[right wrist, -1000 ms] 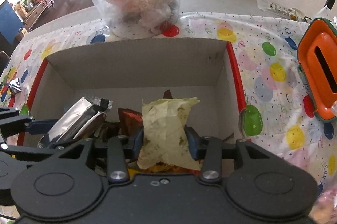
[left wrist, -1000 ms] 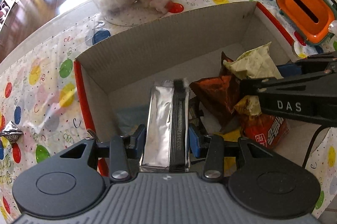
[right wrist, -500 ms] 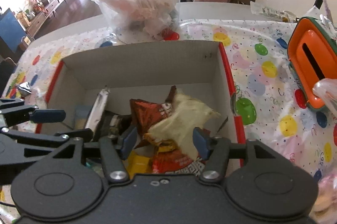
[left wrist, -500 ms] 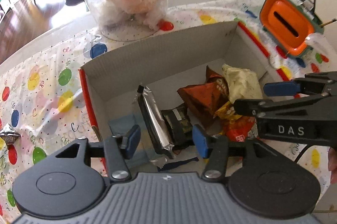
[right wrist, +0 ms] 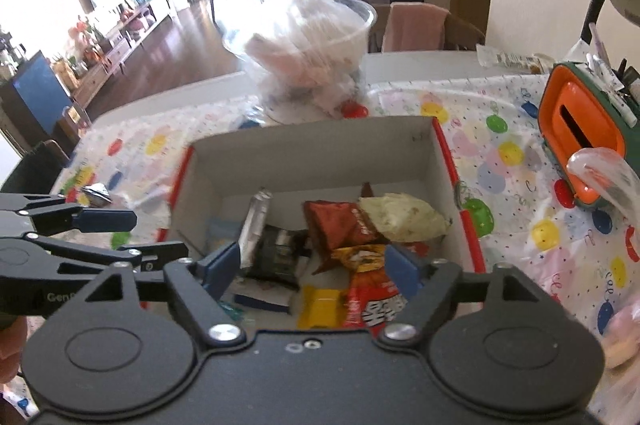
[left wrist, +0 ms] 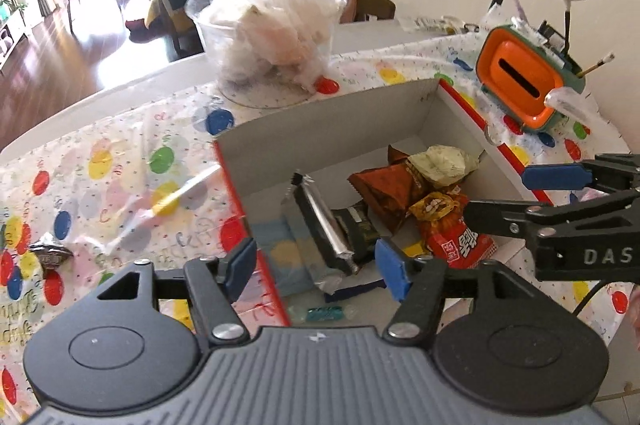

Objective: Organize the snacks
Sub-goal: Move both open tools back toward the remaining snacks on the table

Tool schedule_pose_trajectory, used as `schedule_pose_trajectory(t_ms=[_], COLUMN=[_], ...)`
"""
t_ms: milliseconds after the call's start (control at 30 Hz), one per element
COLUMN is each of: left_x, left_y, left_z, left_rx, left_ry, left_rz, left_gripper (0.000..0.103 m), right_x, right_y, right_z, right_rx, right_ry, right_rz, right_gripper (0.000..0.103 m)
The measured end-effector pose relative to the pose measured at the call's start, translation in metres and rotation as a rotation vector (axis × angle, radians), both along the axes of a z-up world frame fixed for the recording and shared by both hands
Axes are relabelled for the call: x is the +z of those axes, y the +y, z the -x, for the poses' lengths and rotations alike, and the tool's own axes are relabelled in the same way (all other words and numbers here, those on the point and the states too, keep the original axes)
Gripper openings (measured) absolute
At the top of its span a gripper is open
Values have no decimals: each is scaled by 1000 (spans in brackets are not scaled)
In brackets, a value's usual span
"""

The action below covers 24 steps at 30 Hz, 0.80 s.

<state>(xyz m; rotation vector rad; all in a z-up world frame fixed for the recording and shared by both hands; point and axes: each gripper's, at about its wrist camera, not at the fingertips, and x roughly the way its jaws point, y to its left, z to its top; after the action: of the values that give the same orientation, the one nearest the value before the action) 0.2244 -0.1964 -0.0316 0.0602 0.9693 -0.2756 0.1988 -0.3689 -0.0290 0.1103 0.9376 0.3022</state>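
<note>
A table spread with a polka-dot tablecloth (left wrist: 120, 161) stands before a sunlit living room. On it sits a cardboard box (right wrist: 312, 145) holding the snack packets (right wrist: 352, 229). The left gripper (left wrist: 316, 265) and right gripper (right wrist: 312, 265) hover above it, spread wide and empty.

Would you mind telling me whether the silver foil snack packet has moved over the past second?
Yes. The silver foil snack packet left the left gripper and now lies inside the cardboard box, near its left wall.
</note>
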Motion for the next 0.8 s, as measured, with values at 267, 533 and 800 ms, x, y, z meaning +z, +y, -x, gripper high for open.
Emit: schedule_pose_trajectory(t_ms=[267, 533, 800], left_x=[19, 31, 29], left_y=[41, 91, 146], left_z=[28, 54, 76], left_rx=[24, 68, 110], left_ry=[-86, -141, -167], left_rz=[17, 27, 25], left_gripper=[77, 81, 82], right_x=[20, 30, 30], right_y=[30, 79, 140], right_z=[29, 47, 57], right_rx=[39, 113, 183], right_ry=[-81, -132, -134], right_rz=[-41, -78, -84], right_gripper=[94, 102, 103])
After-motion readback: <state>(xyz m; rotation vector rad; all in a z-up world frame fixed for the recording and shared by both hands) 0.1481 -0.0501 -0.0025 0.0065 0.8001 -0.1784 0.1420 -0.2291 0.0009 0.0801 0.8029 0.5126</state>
